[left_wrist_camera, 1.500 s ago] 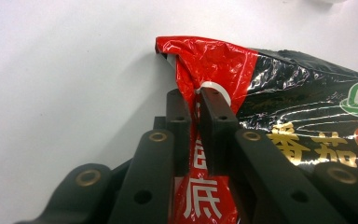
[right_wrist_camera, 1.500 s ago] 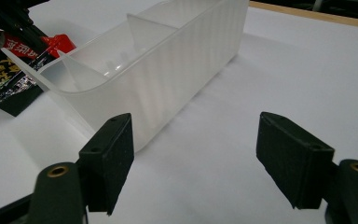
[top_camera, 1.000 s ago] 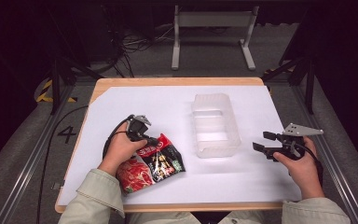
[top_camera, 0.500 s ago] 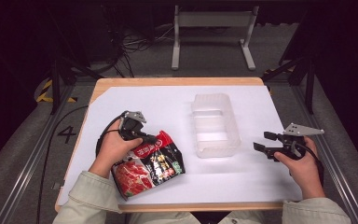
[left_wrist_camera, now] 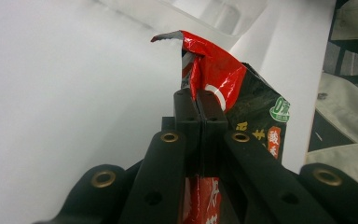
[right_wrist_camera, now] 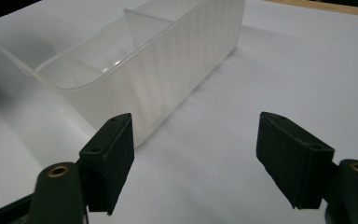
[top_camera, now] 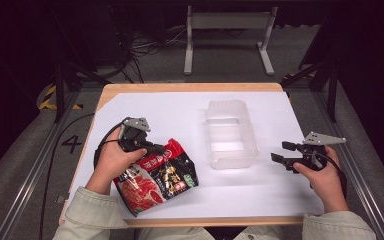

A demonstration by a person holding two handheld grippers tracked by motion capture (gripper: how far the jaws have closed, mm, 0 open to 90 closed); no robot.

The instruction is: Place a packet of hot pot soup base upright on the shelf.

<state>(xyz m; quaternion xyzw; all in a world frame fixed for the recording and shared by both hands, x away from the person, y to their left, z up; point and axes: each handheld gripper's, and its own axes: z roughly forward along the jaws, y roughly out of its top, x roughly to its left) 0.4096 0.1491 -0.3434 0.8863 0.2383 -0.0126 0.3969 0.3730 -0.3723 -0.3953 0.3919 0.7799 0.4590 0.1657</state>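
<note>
Since the earlier frames, the red and black snack bag (top_camera: 156,175) has been drawn a little toward the clear plastic bin (top_camera: 230,135), while the right gripper (top_camera: 279,153) has been kept where it was. A white table surface (top_camera: 180,112) is seen beneath everything. The divided bin is found just ahead of the right gripper's jaws, which are held wide apart with nothing between them. The bag is pinched at its crumpled upper edge (left_wrist_camera: 205,70) by the left gripper (top_camera: 156,148), whose jaws are pressed together on it, the rest trailing back beneath the left hand (top_camera: 112,160).
</note>
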